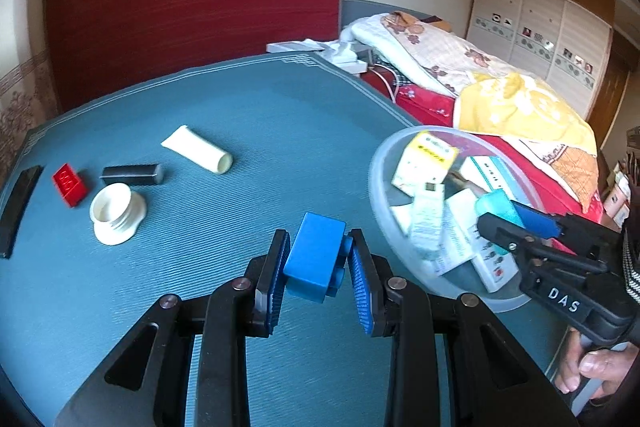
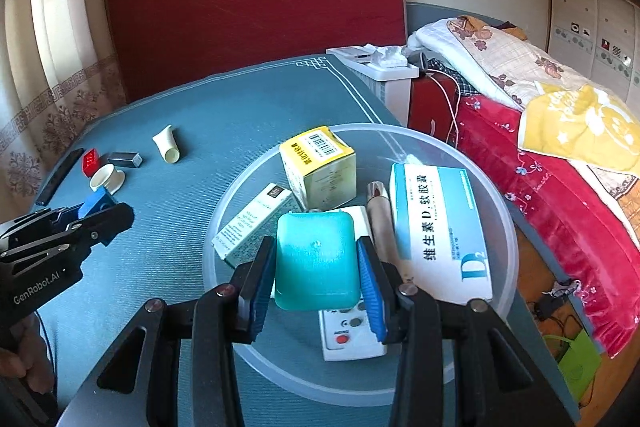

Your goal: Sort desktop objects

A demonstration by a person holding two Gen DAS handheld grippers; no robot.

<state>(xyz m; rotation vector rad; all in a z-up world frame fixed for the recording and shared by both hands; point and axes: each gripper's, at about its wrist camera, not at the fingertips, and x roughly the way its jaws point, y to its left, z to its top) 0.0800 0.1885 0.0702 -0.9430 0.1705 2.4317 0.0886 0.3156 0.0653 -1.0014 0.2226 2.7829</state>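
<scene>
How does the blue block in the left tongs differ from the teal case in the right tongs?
The blue block is deep blue with sharp edges and studs on one side; the teal case is pale teal, smooth, with rounded corners. The block, in the left tongs, is over bare tablecloth; the case, in the right tongs, is over the clear bowl of boxes. The case spreads its tongs wider. Both are plastic and clamped between blue pads.

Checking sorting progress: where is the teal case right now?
The teal case is clamped in the right gripper, low centre in the right wrist view, over the clear bowl above the white remote.
</scene>
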